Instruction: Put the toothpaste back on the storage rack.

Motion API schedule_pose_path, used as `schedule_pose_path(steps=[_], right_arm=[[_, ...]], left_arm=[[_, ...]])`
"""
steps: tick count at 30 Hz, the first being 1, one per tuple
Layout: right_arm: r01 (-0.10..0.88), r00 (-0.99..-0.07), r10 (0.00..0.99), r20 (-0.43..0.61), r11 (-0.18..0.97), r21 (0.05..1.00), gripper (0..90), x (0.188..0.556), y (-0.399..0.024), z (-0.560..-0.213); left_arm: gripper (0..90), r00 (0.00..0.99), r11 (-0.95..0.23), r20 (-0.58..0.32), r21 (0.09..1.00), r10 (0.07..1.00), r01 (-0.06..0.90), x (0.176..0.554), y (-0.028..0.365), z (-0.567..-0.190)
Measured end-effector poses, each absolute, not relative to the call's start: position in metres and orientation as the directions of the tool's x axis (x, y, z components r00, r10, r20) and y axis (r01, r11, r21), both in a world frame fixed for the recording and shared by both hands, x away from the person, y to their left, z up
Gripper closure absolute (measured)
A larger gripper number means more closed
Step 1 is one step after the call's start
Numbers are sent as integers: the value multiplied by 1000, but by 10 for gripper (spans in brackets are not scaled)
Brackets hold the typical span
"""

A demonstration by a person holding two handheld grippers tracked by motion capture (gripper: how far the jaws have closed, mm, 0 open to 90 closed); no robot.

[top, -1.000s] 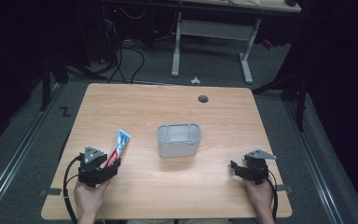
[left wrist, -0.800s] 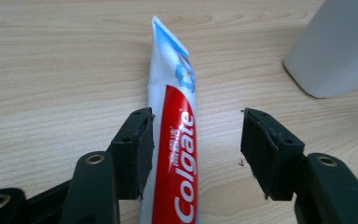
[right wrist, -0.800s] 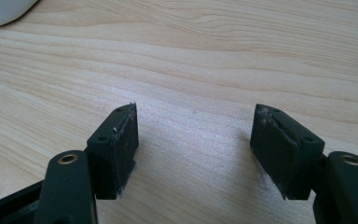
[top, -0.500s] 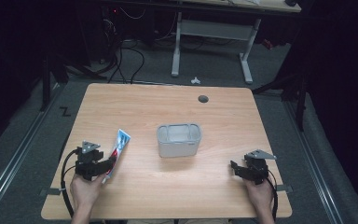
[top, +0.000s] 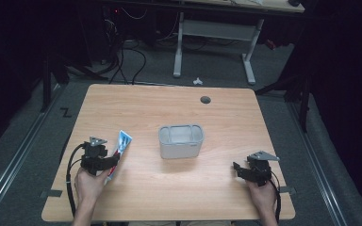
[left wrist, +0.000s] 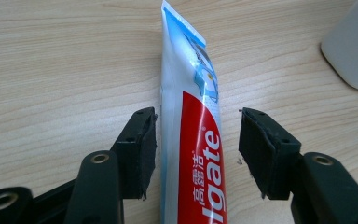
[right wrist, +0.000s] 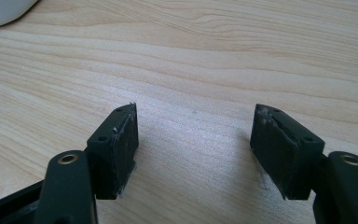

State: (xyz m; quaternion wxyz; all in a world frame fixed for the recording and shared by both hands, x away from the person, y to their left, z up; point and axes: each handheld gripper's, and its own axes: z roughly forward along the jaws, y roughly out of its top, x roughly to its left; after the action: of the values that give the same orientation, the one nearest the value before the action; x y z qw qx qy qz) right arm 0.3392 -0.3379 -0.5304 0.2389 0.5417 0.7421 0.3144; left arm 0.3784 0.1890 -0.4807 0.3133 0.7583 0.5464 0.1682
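A red, white and blue toothpaste tube (left wrist: 193, 121) lies flat on the wooden table (top: 169, 108), its crimped end pointing away from me. My left gripper (left wrist: 196, 140) stands open with one jaw on each side of the tube; the left jaw sits close against it, the right jaw stands apart. From above, the tube (top: 121, 143) and left gripper (top: 107, 162) are at the table's left front. My right gripper (top: 238, 168) rests at the right front, open (right wrist: 193, 140) over bare wood.
A light grey rounded bin (top: 180, 141) stands at the table's middle; its corner (left wrist: 352, 51) lies to the tube's right. A cable hole (top: 205, 100) is near the far edge. A second table's legs (top: 214, 44) stand on the floor beyond.
My left gripper has shifted slightly toward me and left along the tube. The right gripper has stayed put.
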Motion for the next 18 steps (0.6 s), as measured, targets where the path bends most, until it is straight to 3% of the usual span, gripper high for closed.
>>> schedule_pose_path(steps=[18], right_arm=[[654,-299,954,-13,215,725,326,339,-338,-530]], left_arm=[[463,353,-259,-46,592,935,763,402,175,-487]])
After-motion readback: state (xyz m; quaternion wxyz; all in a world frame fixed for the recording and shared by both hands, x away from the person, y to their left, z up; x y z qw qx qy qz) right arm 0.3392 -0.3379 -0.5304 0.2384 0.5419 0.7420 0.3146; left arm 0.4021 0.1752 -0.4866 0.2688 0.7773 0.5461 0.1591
